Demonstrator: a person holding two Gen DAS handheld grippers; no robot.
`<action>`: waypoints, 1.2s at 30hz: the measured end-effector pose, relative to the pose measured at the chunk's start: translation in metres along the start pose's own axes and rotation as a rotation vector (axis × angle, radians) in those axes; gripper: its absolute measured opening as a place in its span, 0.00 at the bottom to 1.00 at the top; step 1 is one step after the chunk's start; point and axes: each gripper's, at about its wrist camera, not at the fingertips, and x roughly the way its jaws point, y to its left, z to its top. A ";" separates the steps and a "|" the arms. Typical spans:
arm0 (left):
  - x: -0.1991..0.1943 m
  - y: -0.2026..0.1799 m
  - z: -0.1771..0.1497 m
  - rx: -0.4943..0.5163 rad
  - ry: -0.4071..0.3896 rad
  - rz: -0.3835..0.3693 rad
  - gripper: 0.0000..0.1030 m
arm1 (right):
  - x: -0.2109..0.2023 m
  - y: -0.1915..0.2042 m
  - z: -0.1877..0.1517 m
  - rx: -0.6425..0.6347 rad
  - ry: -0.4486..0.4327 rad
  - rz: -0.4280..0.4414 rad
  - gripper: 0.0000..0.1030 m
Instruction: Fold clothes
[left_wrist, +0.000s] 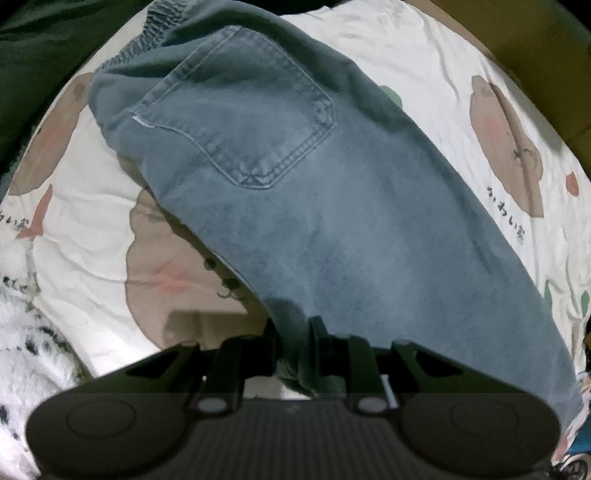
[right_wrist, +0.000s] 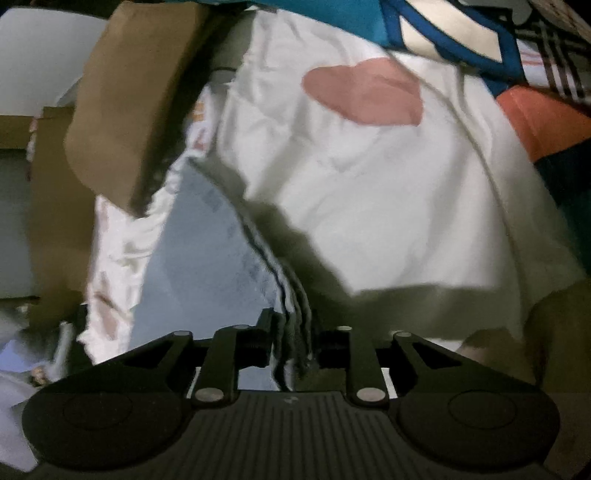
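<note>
**Jeans pinched in both hand-held grippers above the bed**

The left hand-held gripper (left_wrist: 293, 328) points down, its jaws clenched on a bunched fold of the blue jeans (left_wrist: 295, 177). From that pinch the denim spreads away ahead of the fingers, a back pocket (left_wrist: 243, 122) facing the camera and the gathered waistband (left_wrist: 155, 33) at the far end. Beneath the jeans lies a white bed cover (left_wrist: 417, 62) printed with brown cartoon animals, and a fluffy white blanket (left_wrist: 22, 343) sits off to the gripper's left.

The right hand-held gripper (right_wrist: 293, 332) has a stack of fabric edges between its narrowly set jaws: a pale blue layer (right_wrist: 207, 266), which reads as the inside of the jeans, hangs to its left. The view is blurred, so whether the pads press firmly cannot be told for sure, though the cloth sits right in the gap. Ahead of it is the white cover (right_wrist: 388, 192) with a pink patch (right_wrist: 365, 94), a cardboard box (right_wrist: 129, 99) to the far left, and colourful cloth (right_wrist: 443, 33) at the far edge.
</note>
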 end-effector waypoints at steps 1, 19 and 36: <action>0.000 0.000 0.000 0.002 -0.001 0.003 0.18 | 0.003 -0.001 0.001 -0.007 -0.005 -0.012 0.27; 0.002 0.005 0.008 -0.016 0.035 -0.006 0.20 | 0.031 0.082 0.057 -0.344 -0.092 -0.047 0.48; 0.001 -0.002 0.008 0.014 0.048 0.028 0.18 | 0.067 0.099 0.069 -0.403 -0.096 -0.163 0.27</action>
